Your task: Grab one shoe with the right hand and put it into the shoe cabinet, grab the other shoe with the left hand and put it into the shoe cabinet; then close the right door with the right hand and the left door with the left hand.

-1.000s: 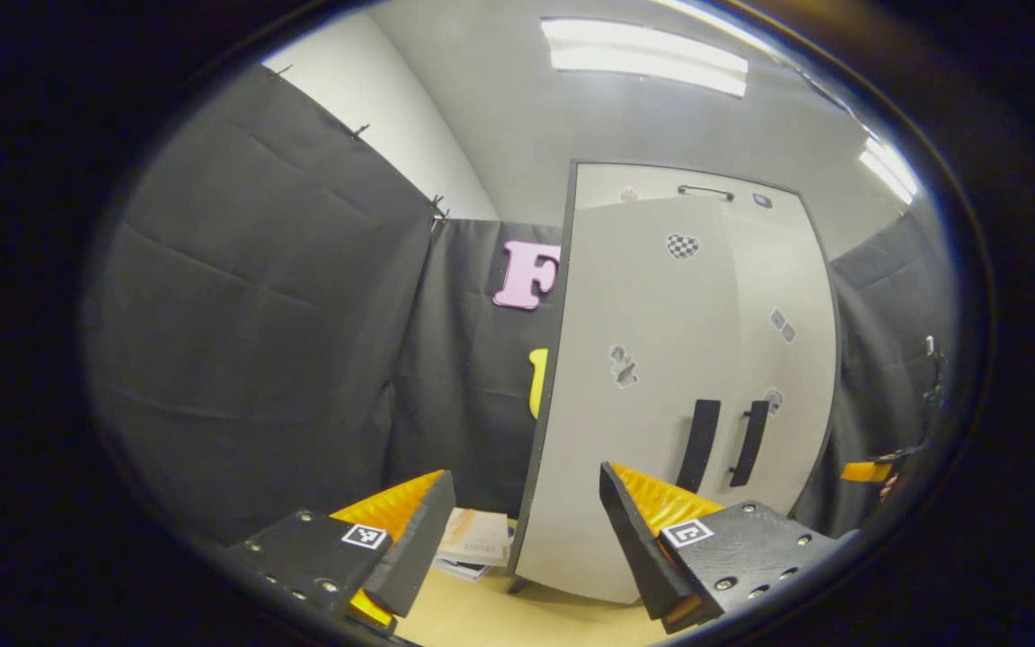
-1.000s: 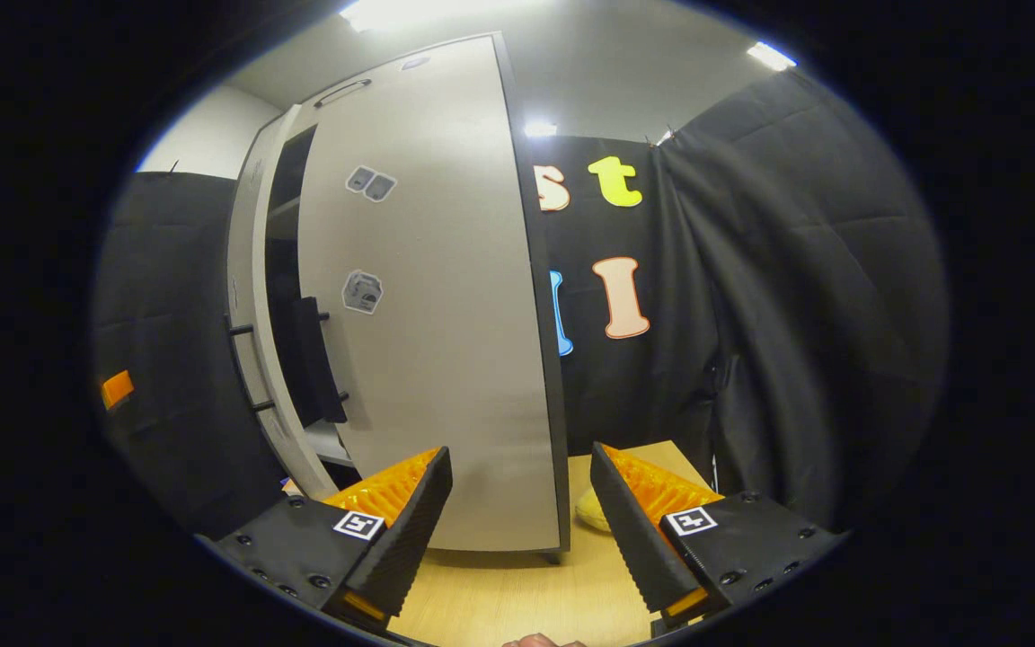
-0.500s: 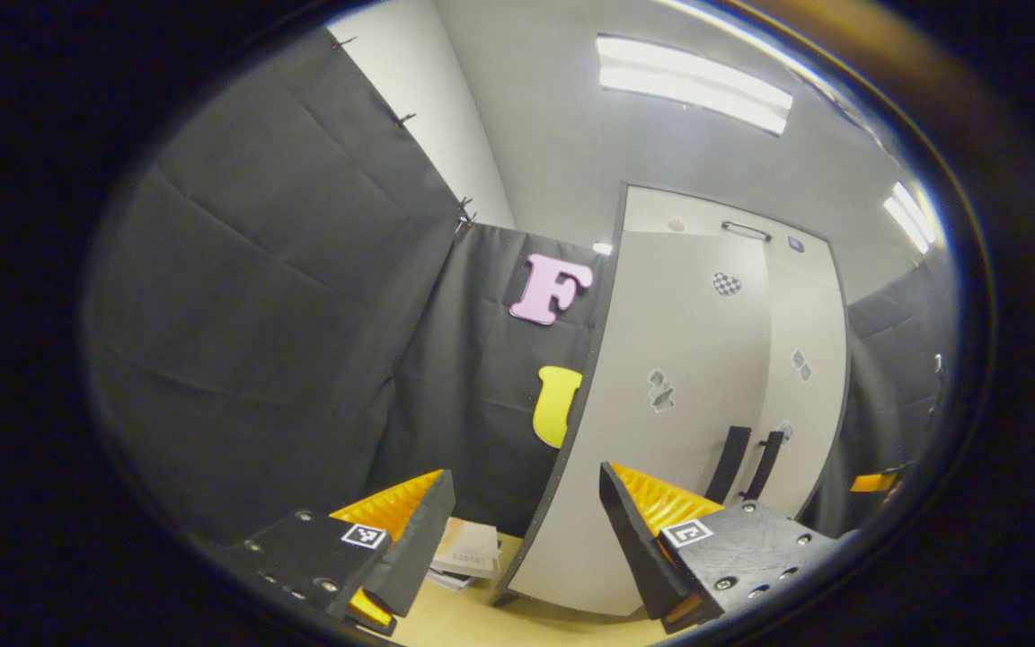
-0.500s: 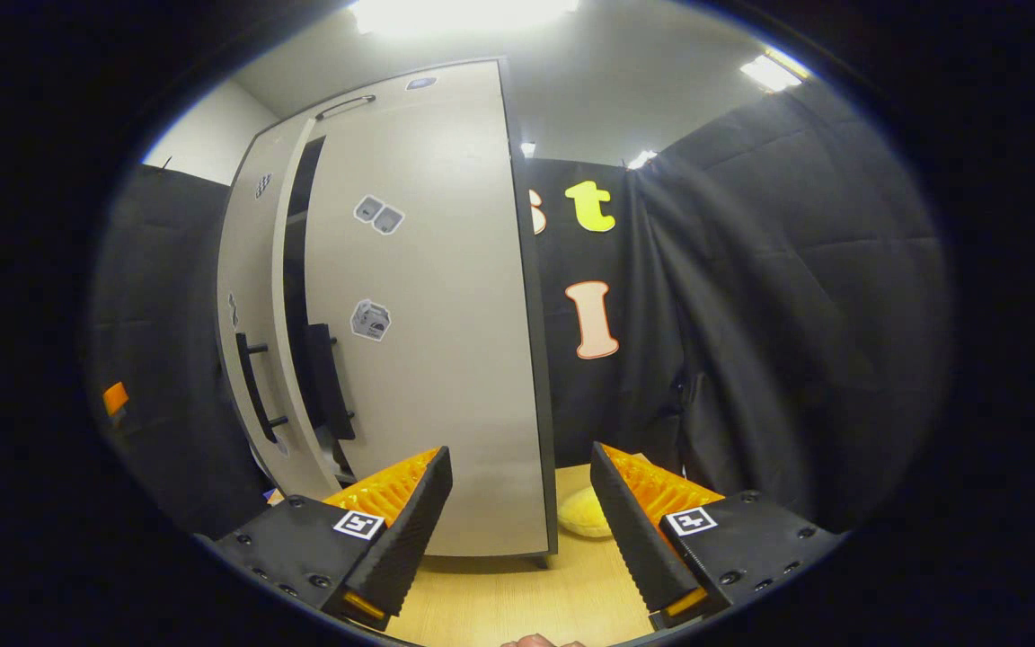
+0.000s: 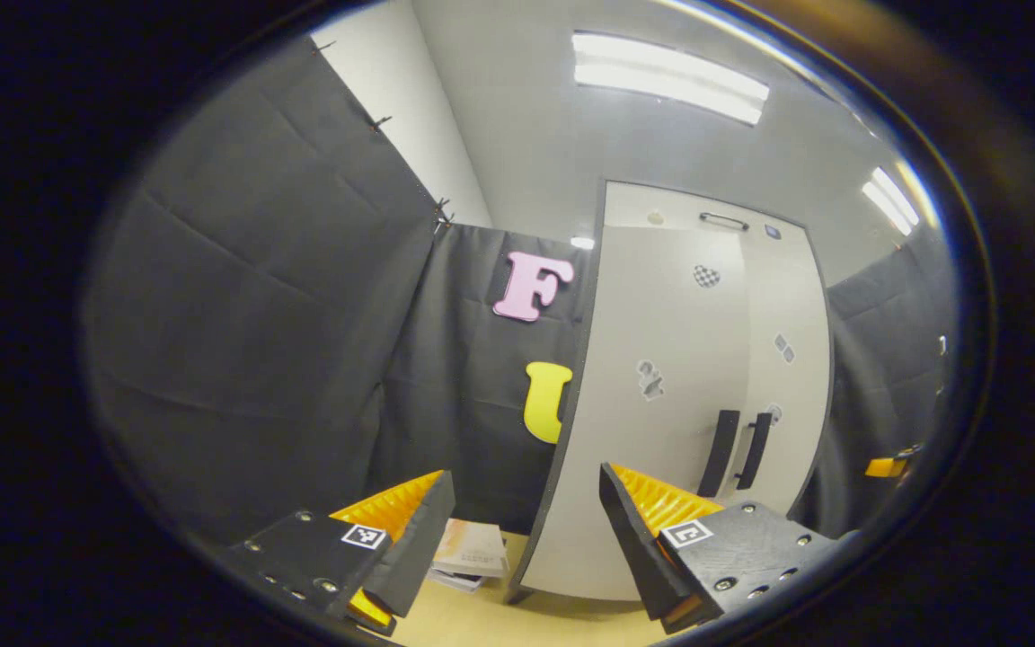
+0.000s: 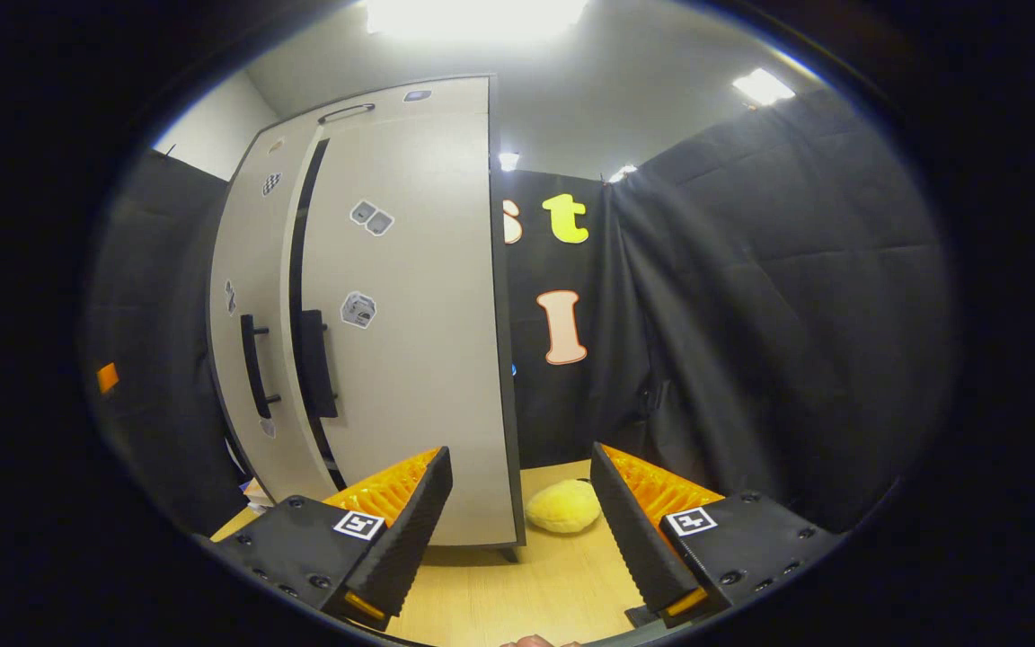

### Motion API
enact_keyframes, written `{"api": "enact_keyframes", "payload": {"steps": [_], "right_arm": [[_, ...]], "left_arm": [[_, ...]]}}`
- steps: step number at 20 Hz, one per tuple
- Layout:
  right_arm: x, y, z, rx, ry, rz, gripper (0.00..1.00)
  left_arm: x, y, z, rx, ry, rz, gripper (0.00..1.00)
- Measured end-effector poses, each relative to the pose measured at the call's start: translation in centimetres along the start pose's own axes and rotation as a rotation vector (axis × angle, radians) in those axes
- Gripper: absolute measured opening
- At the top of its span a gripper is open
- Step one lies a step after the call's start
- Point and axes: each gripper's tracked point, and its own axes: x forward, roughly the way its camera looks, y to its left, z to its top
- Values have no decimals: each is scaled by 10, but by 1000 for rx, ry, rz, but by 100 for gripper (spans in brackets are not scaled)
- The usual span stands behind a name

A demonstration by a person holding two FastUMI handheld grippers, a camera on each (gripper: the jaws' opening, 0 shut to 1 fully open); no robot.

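The pale shoe cabinet (image 5: 706, 207) stands on a wooden table. In the left gripper view its left door (image 5: 652, 404) and right door (image 5: 787, 359) lie almost flush, their two dark handles (image 5: 738, 445) side by side. In the right gripper view the right door (image 6: 410, 359) stands slightly ajar, with a thin dark gap (image 6: 296, 270) between it and the left door (image 6: 248, 270). My left gripper (image 5: 522, 530) is open and empty, just off the left door's outer edge. My right gripper (image 6: 522, 521) is open and empty, near the right door's outer edge.
A small stack of books (image 5: 473, 553) lies on the table left of the cabinet. A yellow soft lump (image 6: 564, 506) sits on the table (image 6: 535, 593) right of the cabinet. Black cloth walls close in on both sides.
The right door has swung inward, narrowing the dark gap to a slit. The left door has also come nearly flush. Both grippers stayed open.
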Motion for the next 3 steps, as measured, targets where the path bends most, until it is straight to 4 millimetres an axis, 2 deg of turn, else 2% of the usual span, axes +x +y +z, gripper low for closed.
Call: {"api": "enact_keyframes", "payload": {"steps": [1,2,3], "right_arm": [[-2,-2,-1,-3,1,-8,98],[-4,-2,-2,-3,7,-13,98],[-3,0,-3,-5,16,-10,92]], "left_arm": [[0,-2,-1,9,3,-13,93],[-1,-2,-2,2,-2,-30,100],[-2,-3,-1,-25,-15,-44,100]]}}
